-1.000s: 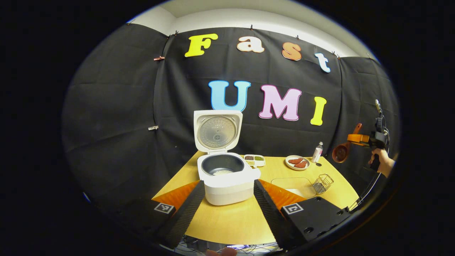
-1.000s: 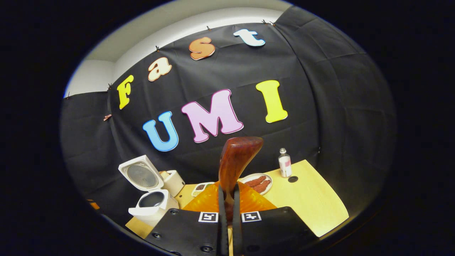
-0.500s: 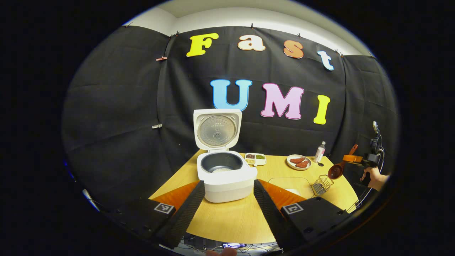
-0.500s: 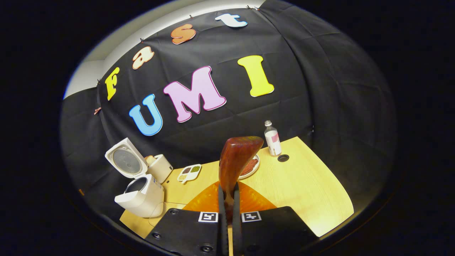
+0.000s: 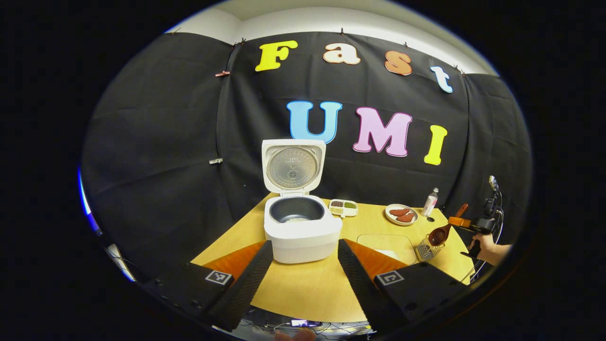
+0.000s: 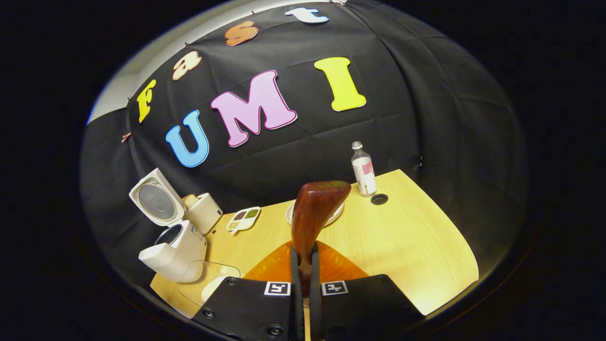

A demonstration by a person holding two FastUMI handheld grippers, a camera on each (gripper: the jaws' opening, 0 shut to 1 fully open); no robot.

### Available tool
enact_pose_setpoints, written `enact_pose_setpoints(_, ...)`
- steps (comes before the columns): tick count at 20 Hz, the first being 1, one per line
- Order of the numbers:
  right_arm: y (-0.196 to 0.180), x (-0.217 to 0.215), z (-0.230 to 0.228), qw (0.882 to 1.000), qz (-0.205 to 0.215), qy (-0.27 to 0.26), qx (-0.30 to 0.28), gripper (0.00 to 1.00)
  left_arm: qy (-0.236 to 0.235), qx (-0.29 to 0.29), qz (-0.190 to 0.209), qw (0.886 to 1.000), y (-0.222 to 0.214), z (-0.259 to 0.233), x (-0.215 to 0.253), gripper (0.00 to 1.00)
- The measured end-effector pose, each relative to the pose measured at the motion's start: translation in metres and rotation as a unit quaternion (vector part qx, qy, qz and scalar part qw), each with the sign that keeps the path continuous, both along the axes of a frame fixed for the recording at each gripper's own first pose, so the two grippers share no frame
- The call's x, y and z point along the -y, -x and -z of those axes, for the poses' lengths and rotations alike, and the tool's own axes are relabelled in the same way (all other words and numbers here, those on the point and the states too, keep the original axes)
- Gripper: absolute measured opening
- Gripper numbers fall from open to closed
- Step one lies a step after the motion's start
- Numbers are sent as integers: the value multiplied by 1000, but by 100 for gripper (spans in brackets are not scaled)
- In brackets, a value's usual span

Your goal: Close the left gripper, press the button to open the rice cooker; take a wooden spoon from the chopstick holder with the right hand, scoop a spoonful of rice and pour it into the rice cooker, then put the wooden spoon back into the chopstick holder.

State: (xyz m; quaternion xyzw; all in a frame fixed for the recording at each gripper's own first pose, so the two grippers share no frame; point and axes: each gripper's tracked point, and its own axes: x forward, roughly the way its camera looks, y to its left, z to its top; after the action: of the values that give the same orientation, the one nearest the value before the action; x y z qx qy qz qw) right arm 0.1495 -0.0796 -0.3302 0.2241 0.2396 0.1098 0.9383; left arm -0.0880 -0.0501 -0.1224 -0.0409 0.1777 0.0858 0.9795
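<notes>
The right gripper [image 6: 303, 279], jaws clamped on the dark reddish-brown wooden spoon [image 6: 315, 213], has come down over the last second — in the left gripper view the spoon's bowl now sits at the small wire-mesh chopstick holder [image 5: 426, 248]. Rice already lies in the open white rice cooker [image 5: 300, 227], so the return is probably nearly done. The left gripper [image 5: 303, 274] hangs back, fingers spread wide.

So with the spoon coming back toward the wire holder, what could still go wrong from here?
The wooden spoon hangs bowl-down just above the small wire chopstick holder, which looks light, so a push off-centre could tip it or slide it. The right hand-held gripper pinches only the handle's end, so the spoon may swivel on contact. The clear rice container sits right beside the holder and could get bumped.
</notes>
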Motion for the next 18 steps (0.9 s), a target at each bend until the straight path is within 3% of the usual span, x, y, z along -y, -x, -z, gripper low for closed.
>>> enact_pose_setpoints(10,11,2,55,996,41,10,-73,15,6,7,-18,1000,4,-9,-6,95)
enact_pose_setpoints(14,11,14,48,993,85,-12,-77,19,5,6,-8,1000,4,-10,-6,95)
enact_pose_setpoints(15,12,19,47,992,95,-16,-80,23,4,7,-5,1000,4,-11,-7,95)
enact_pose_setpoints(16,15,22,45,991,101,-21,-84,39,6,8,-1,1000,4,-12,-7,95)
enact_pose_setpoints(17,19,25,42,990,107,-24,-87,46,9,12,2,1000,2,-14,-7,95)
enact_pose_setpoints(18,23,28,36,990,110,-24,-87,43,11,15,5,1000,0,-16,-7,95)
